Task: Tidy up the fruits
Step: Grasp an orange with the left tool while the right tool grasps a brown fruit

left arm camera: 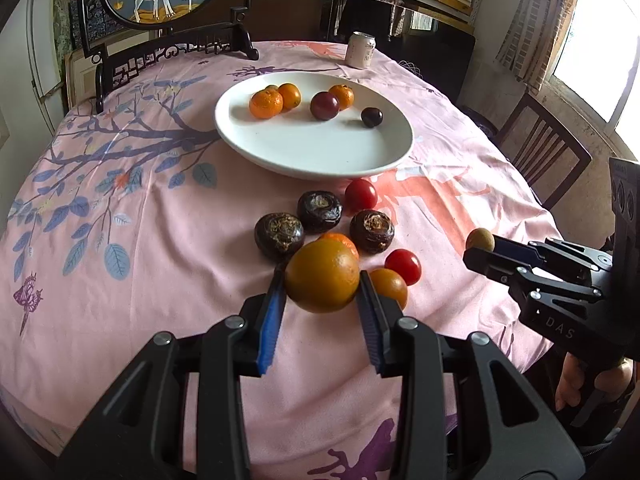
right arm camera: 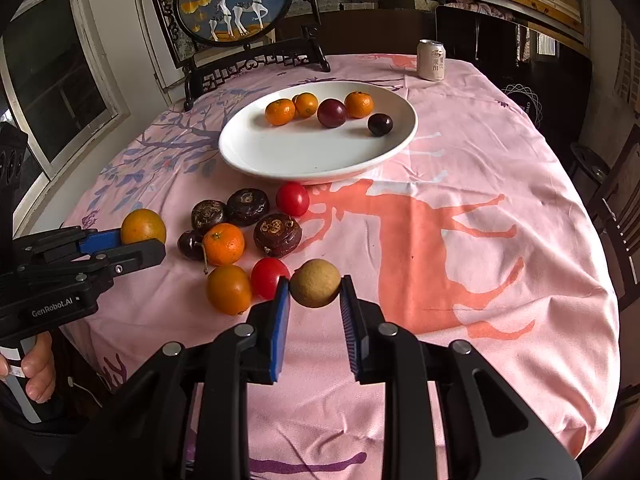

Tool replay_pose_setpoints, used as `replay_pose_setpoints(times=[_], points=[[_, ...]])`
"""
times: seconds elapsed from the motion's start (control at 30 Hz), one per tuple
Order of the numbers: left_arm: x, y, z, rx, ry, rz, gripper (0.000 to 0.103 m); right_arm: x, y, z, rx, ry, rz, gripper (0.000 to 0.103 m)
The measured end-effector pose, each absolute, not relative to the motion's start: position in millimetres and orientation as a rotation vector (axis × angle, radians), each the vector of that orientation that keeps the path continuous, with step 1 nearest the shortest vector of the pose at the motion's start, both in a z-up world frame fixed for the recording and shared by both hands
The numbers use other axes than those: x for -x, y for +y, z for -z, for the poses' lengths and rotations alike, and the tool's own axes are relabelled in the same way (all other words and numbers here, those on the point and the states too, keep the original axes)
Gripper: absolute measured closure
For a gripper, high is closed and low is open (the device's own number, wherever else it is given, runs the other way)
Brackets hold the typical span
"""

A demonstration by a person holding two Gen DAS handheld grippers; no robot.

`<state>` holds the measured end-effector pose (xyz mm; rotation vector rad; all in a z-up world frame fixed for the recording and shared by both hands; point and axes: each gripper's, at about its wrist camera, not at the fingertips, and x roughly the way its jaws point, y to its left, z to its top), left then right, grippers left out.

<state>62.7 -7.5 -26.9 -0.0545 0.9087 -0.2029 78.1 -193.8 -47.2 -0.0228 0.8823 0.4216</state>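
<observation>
From the left wrist view, the left gripper (left arm camera: 322,282) holds a yellow-orange citrus fruit (left arm camera: 322,276) pinched between its two blue-padded fingers, seemingly lifted clear of the pink tablecloth (left arm camera: 160,280). The white plate (left arm camera: 280,152) lies straight ahead along the fingers, beyond a cluster of three water chestnuts (left arm camera: 319,206), cherry tomatoes (left arm camera: 361,195) and a small orange fruit (left arm camera: 390,286) (the cluster sits between gripper and plate, so the carry likely has to pass over it). To the right, the right gripper (left arm camera: 486,250) shows side-on with a small tan fruit at its tip.

From the right wrist view, the right gripper (right arm camera: 315,290) grips a longan (right arm camera: 315,283), round and tan, between its fingers, held above the cloth. The plate (right arm camera: 280,160) lies ahead and slightly left, already carrying three mandarins (right arm camera: 280,112) and two dark plums (right arm camera: 332,113). The left gripper (right arm camera: 136,246) sits at the far left with its citrus. Both fruits are round, so no axis matters; the right gripper seems to have the clearer path, though neither is obviously nearer.
</observation>
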Motion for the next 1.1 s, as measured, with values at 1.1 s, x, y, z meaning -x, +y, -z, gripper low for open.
replay_pose_setpoints(times=[1.1], points=[[-375.4, -40.1, 23.5, 0.078, 1.042, 0.133, 0.065, -334.5, -163.1, 49.0, 0.150, 0.918, -0.301, 0.050]])
